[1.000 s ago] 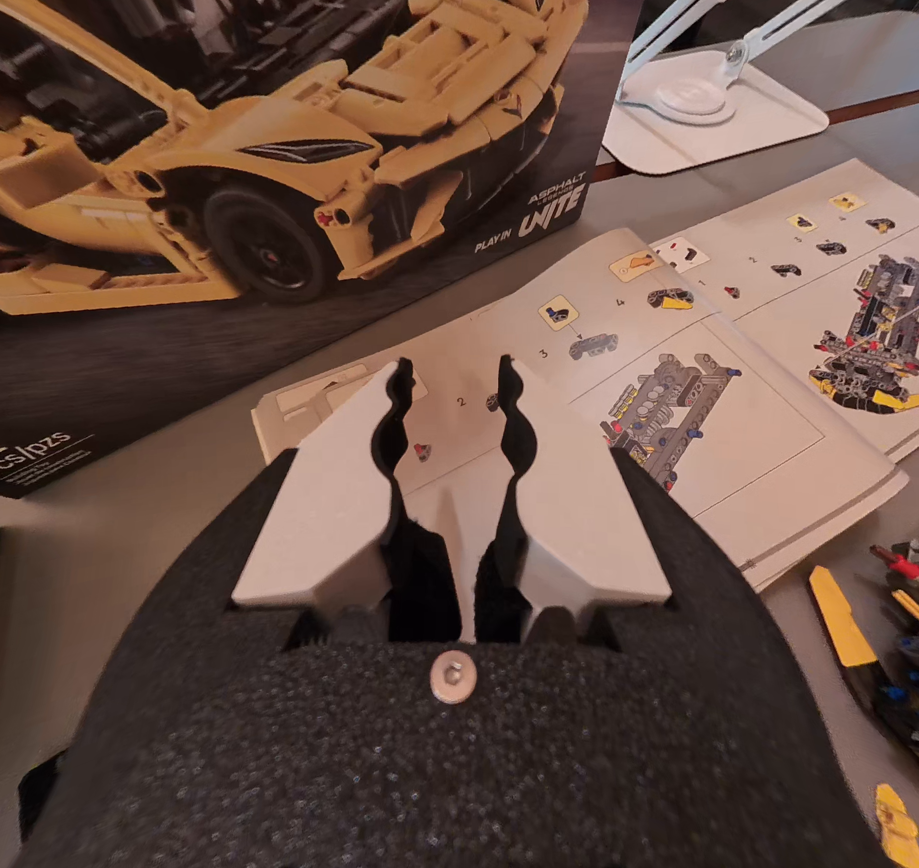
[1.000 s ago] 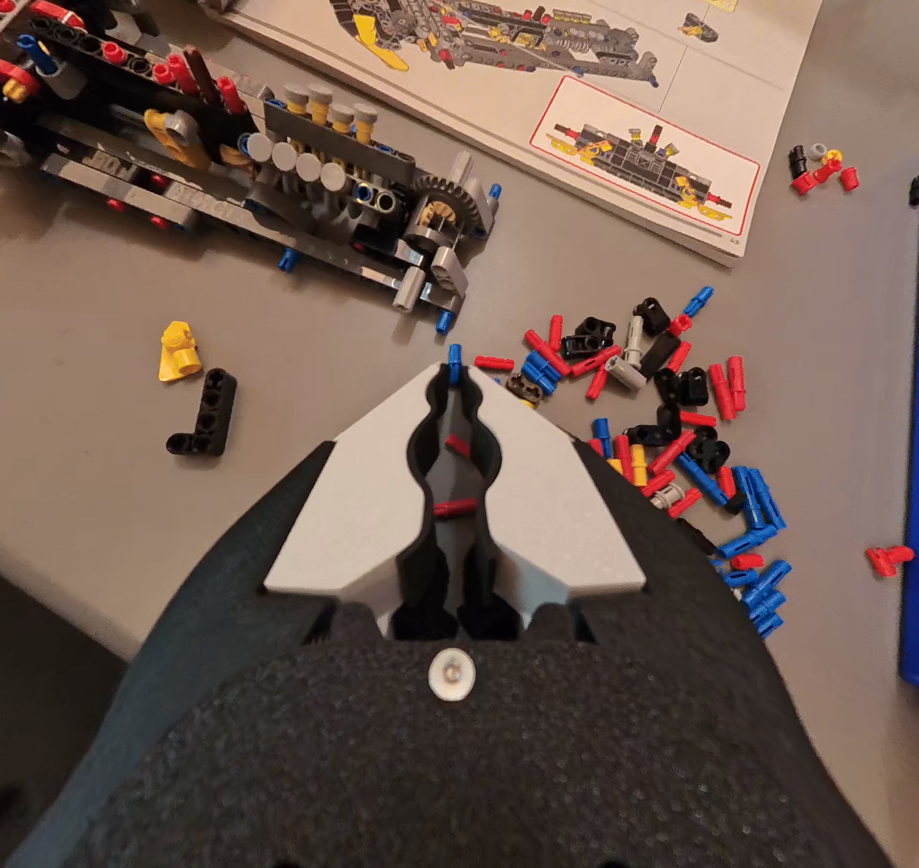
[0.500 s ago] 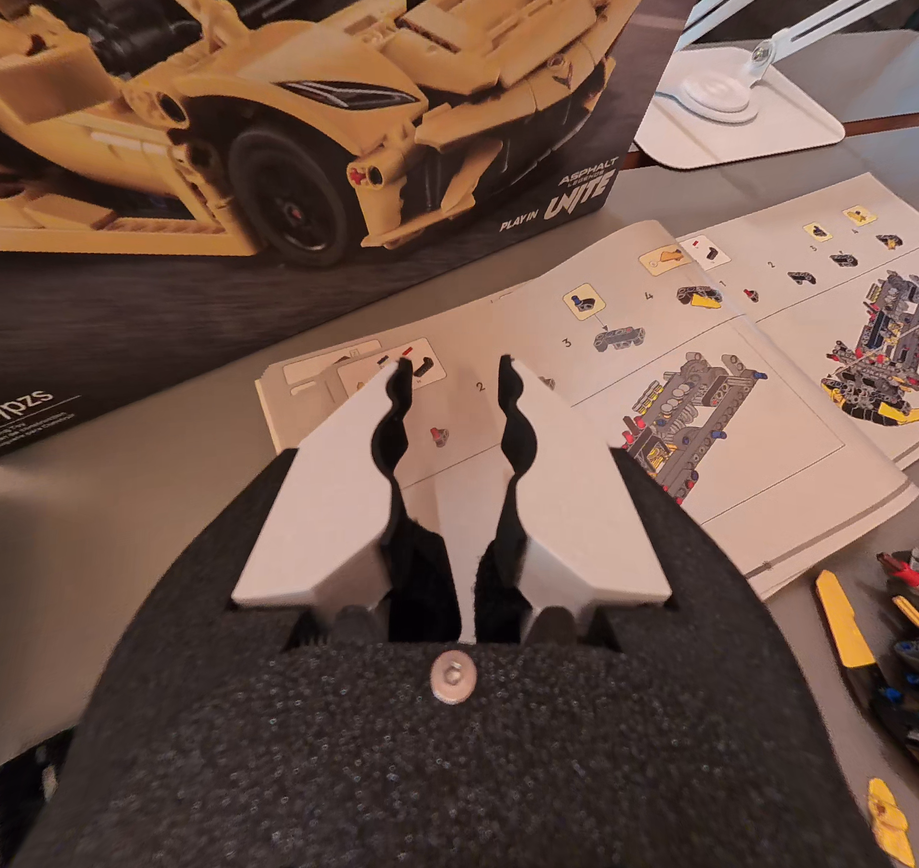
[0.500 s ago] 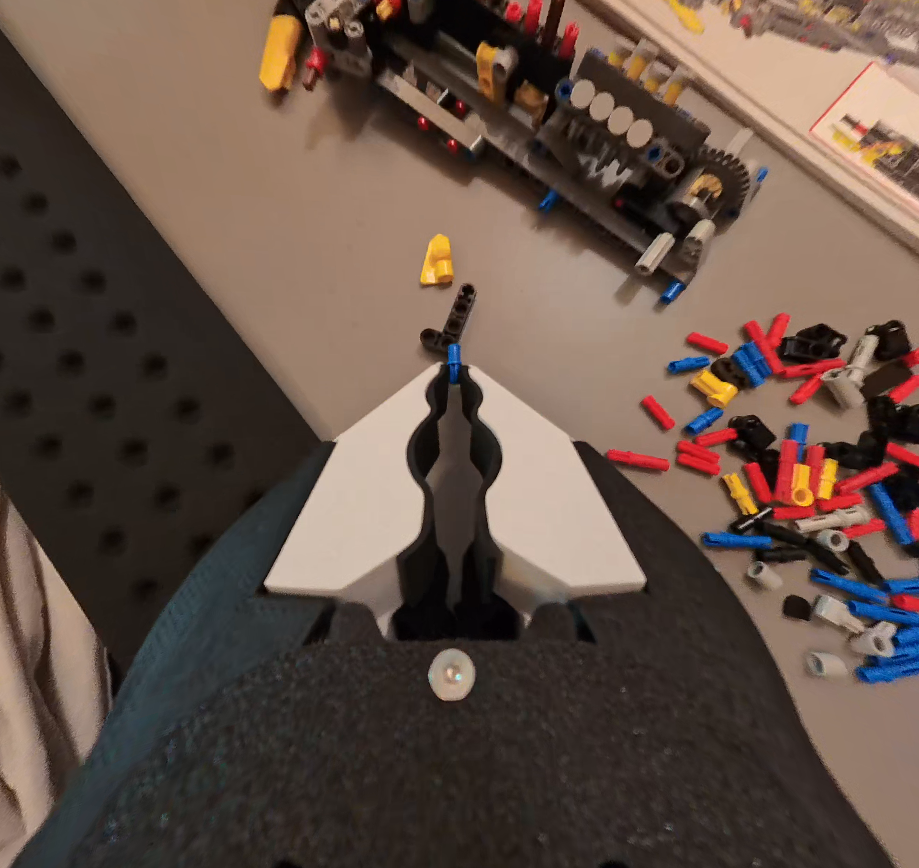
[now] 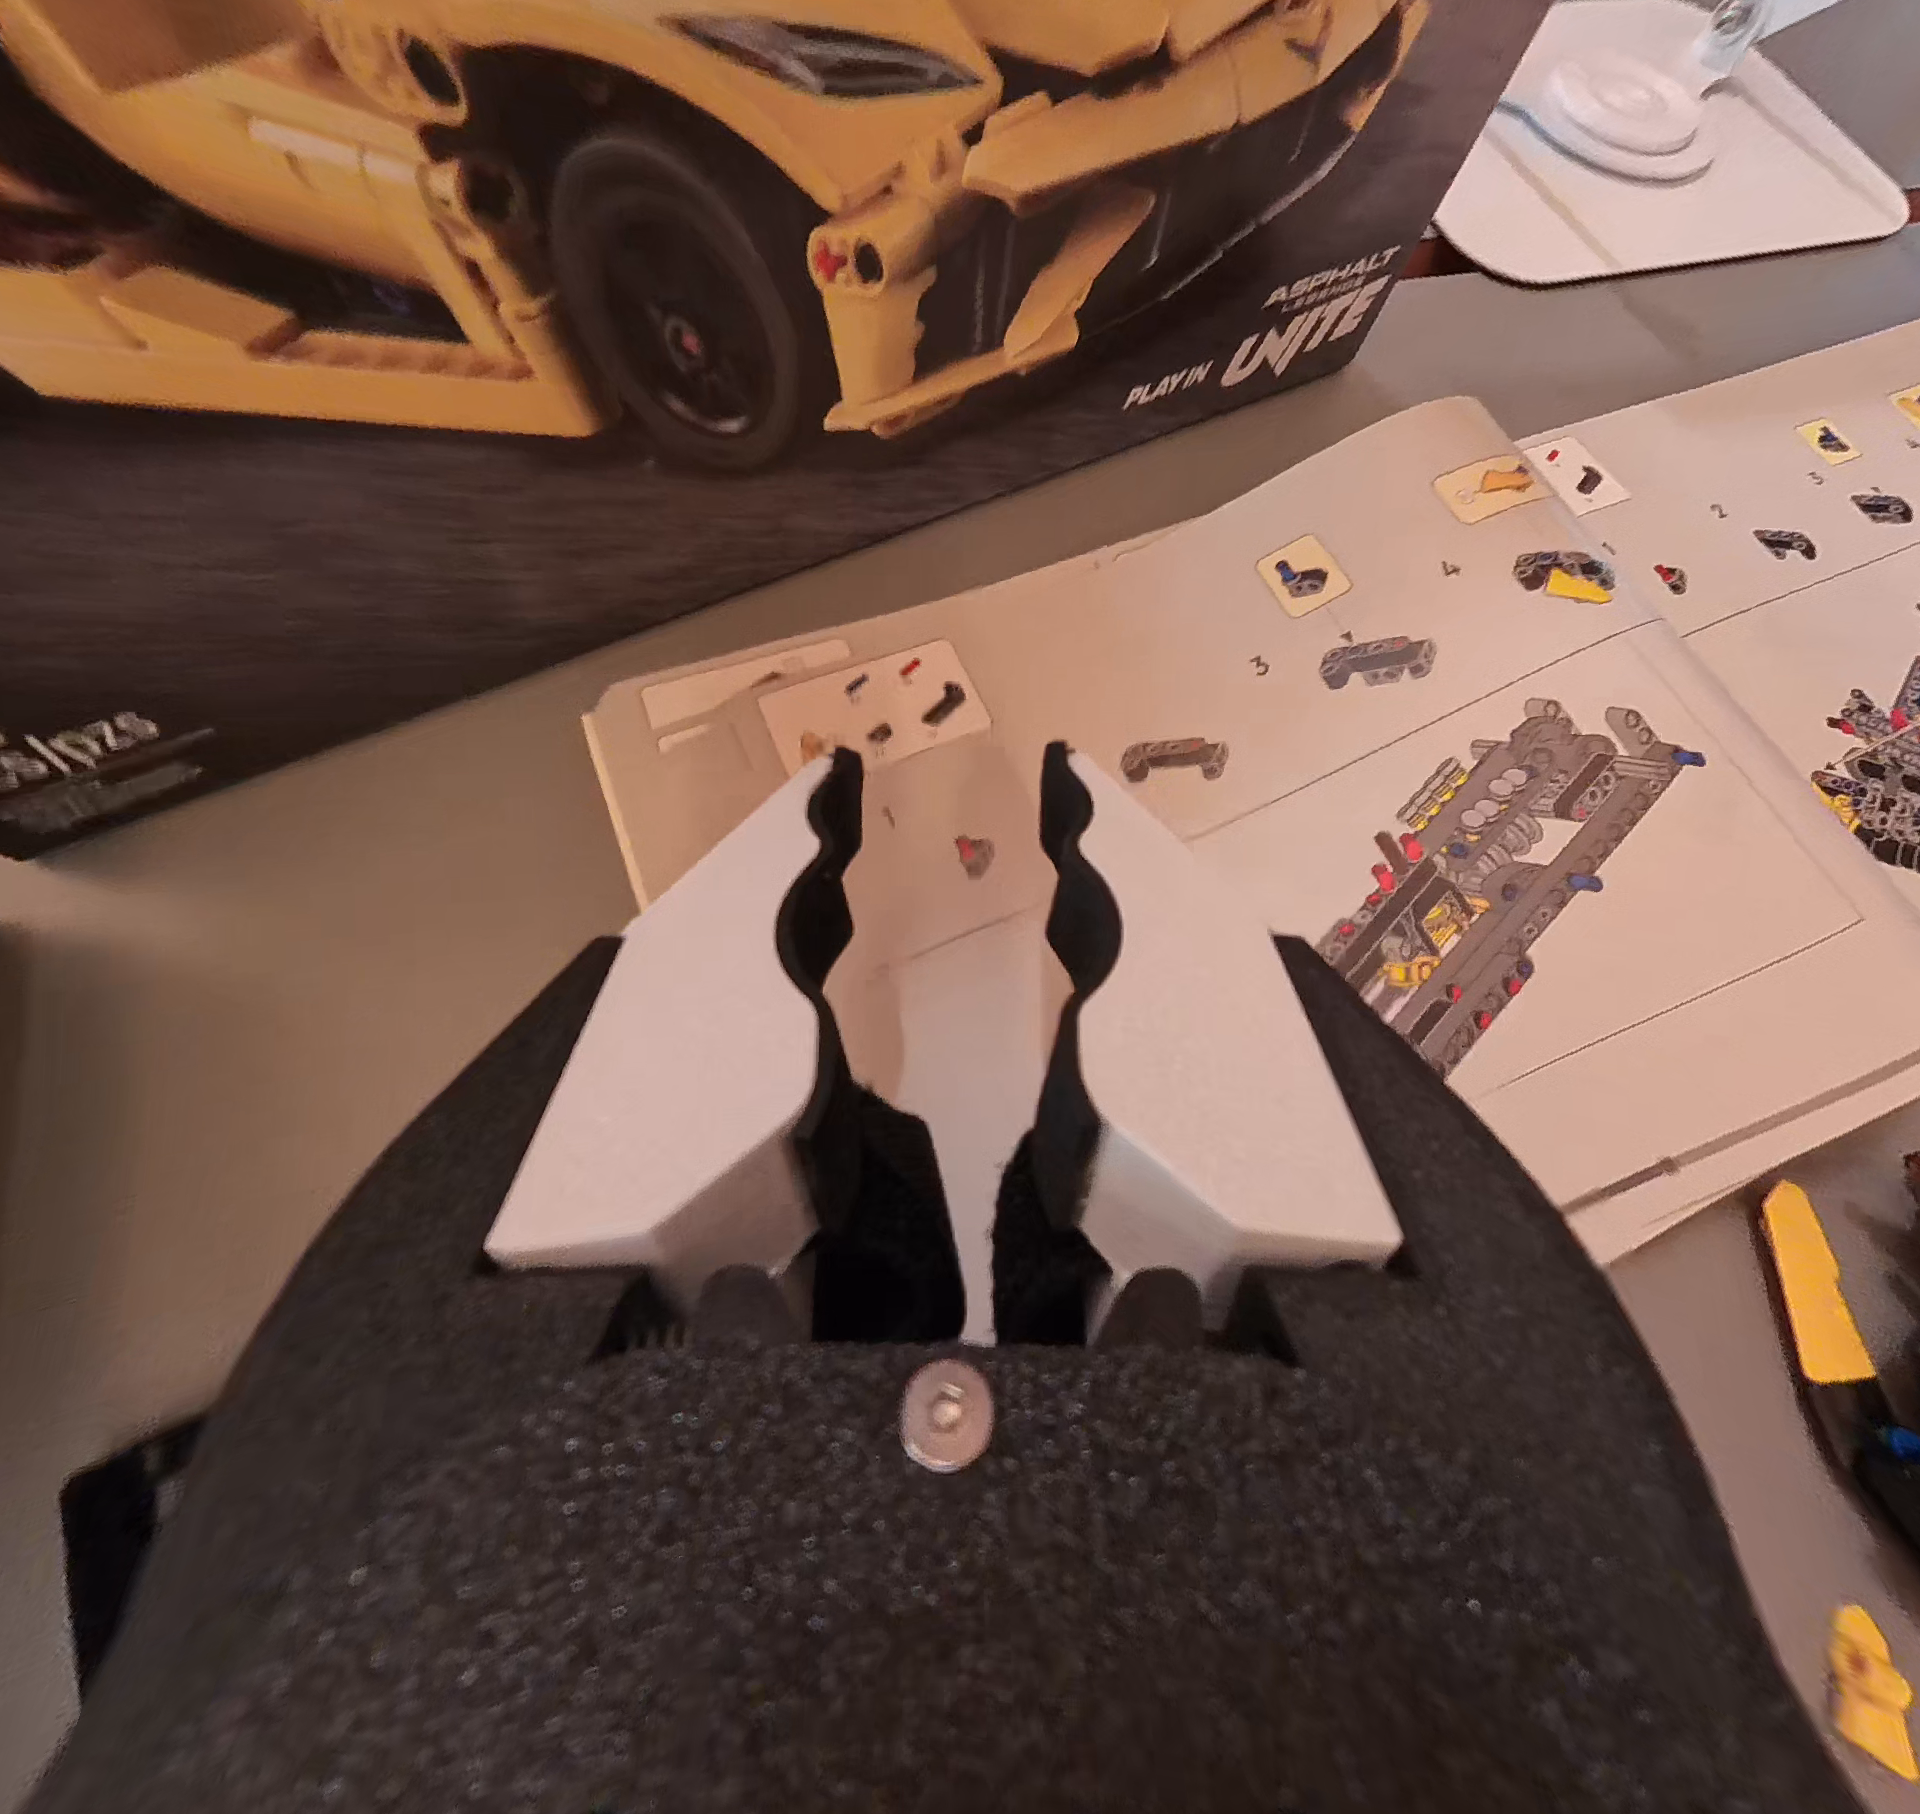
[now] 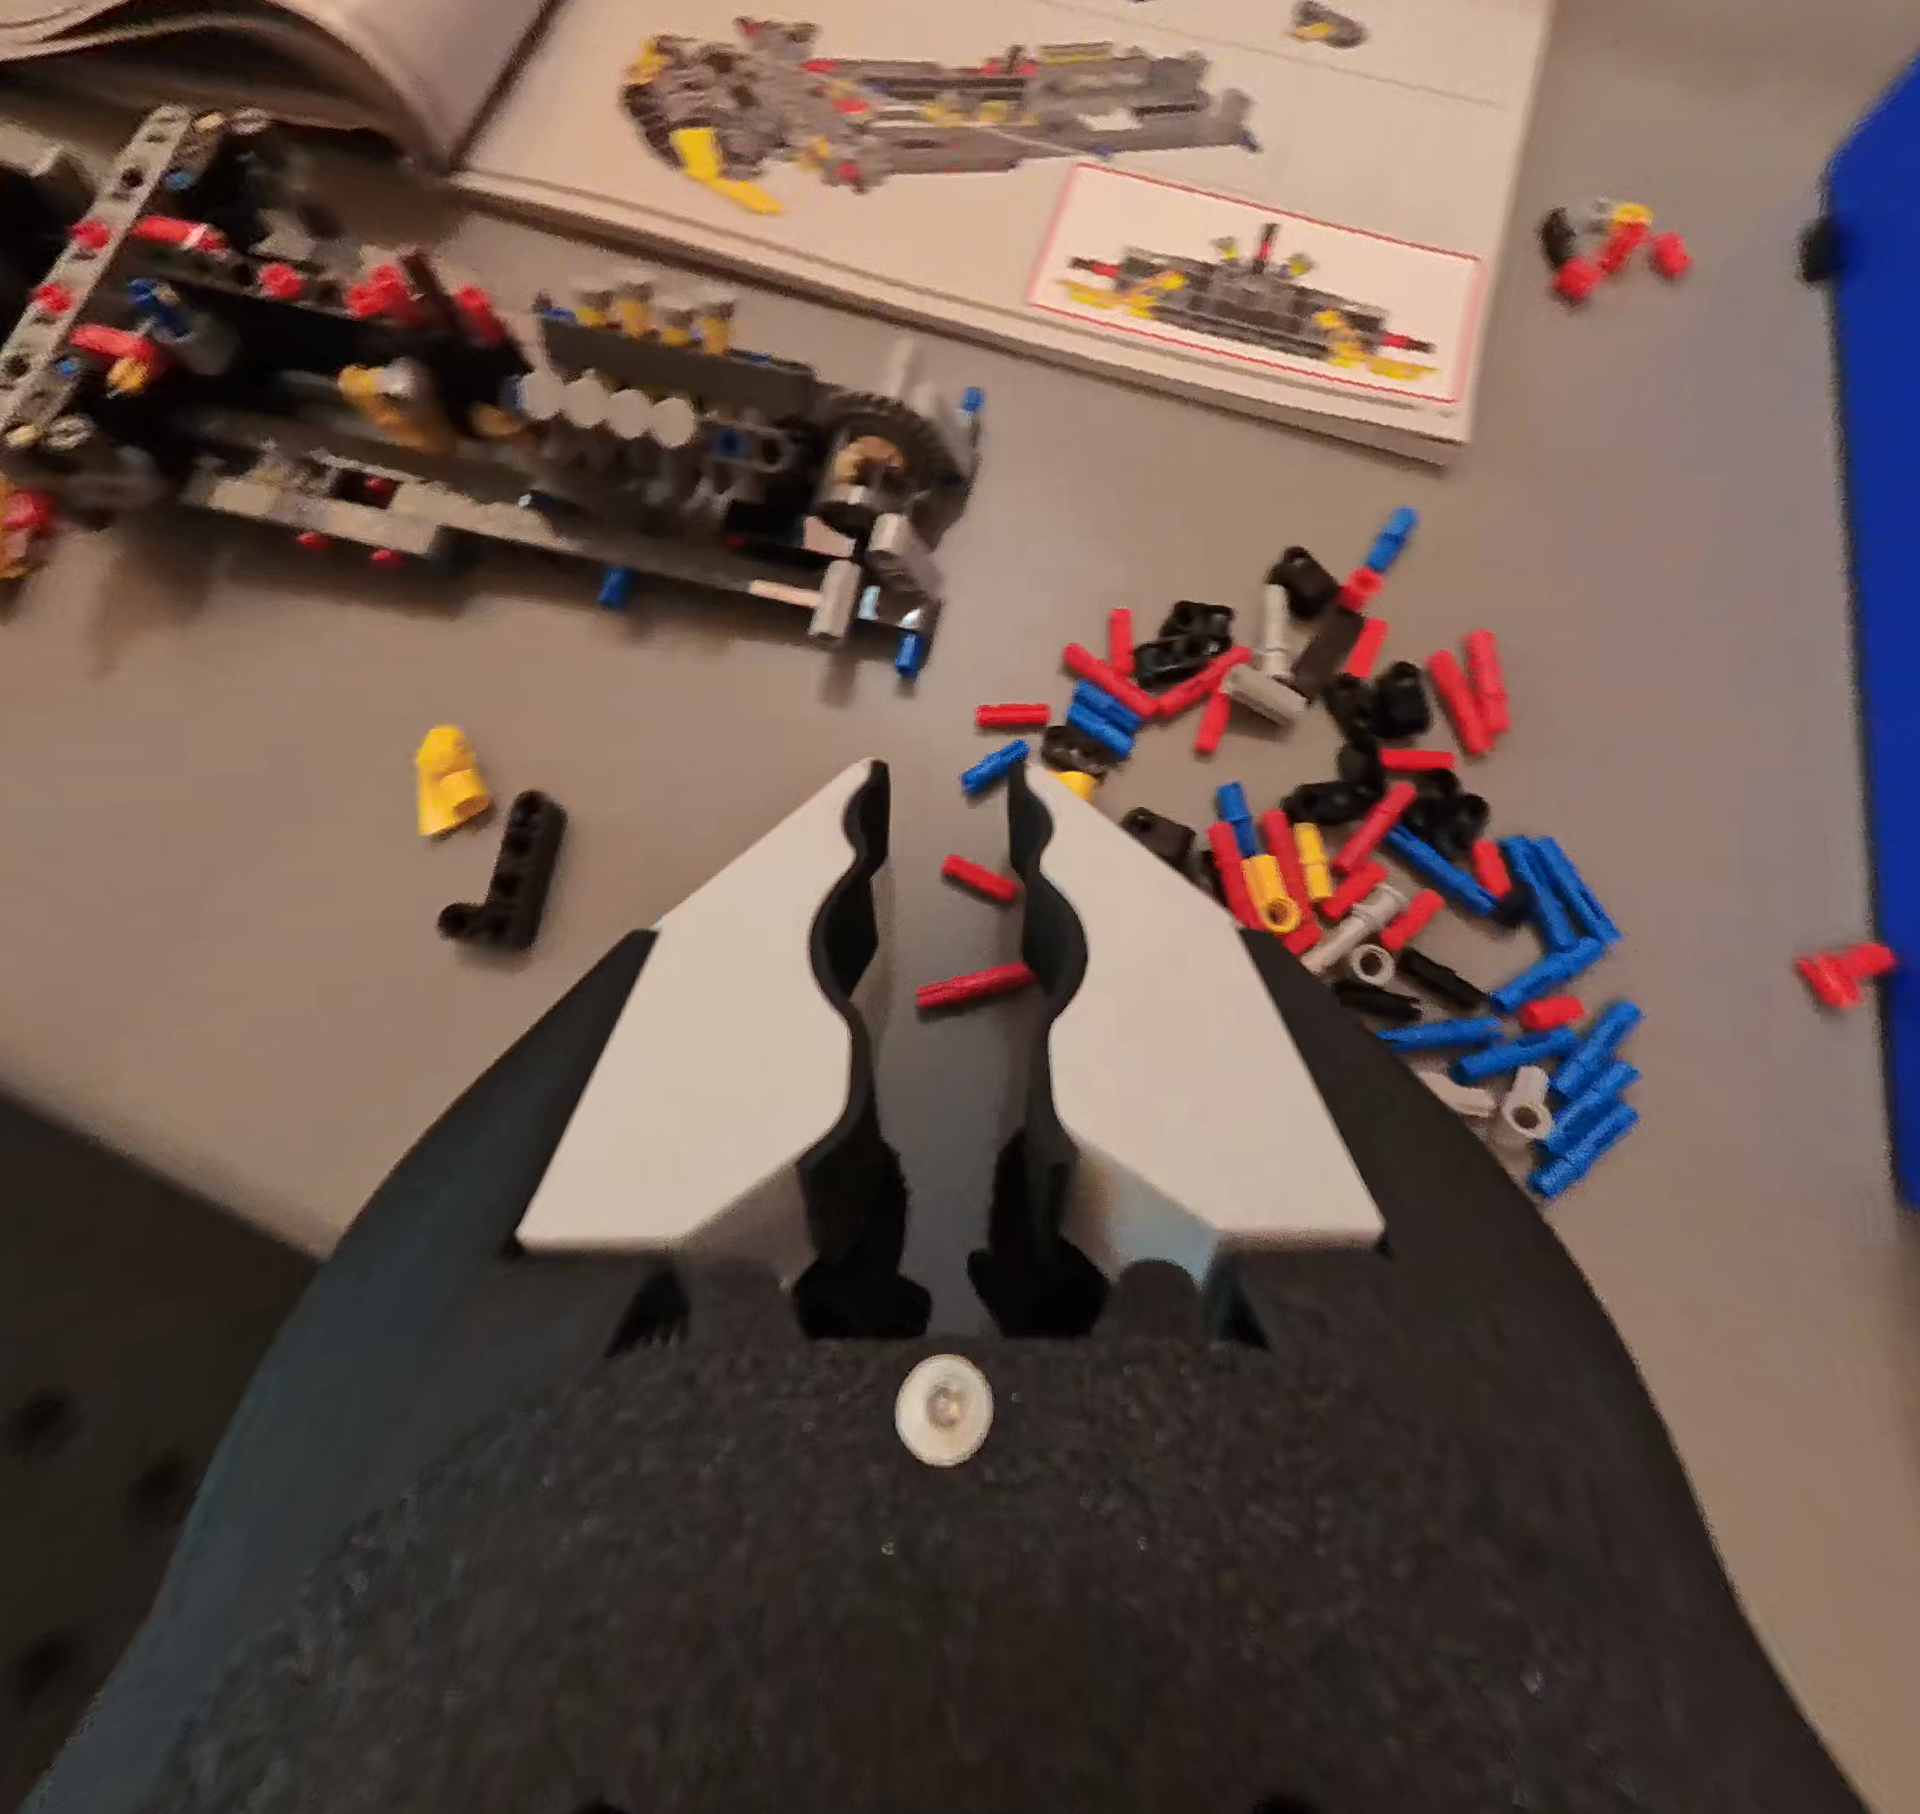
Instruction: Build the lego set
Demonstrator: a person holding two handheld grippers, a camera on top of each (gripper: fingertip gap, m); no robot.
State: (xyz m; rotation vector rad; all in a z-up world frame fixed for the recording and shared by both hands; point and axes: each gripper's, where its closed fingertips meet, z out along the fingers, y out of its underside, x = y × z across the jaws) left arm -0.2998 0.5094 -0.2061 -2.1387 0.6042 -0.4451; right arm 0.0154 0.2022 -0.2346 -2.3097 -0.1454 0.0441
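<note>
left gripper [image 5: 948,756]: spread, empty, over the booklet [image 5: 1351,829]
right gripper [image 6: 948,772]: spread, empty, over loose pins [image 6: 1351,829] on the desk [image 6: 260,829]
chassis [image 6: 499,434]: beside the booklet's near edge

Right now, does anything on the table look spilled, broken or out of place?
Nothing looks broken. The small pins lie in a loose heap, and a yellow piece and black beam sit apart from it. Both grippers are open and empty.

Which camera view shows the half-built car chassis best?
The right wrist view. There the half-built car chassis lies almost whole on the grey table, with its gear and pistons visible, though slightly blurred. The left wrist view catches only a yellow and black corner at the right edge.
</note>
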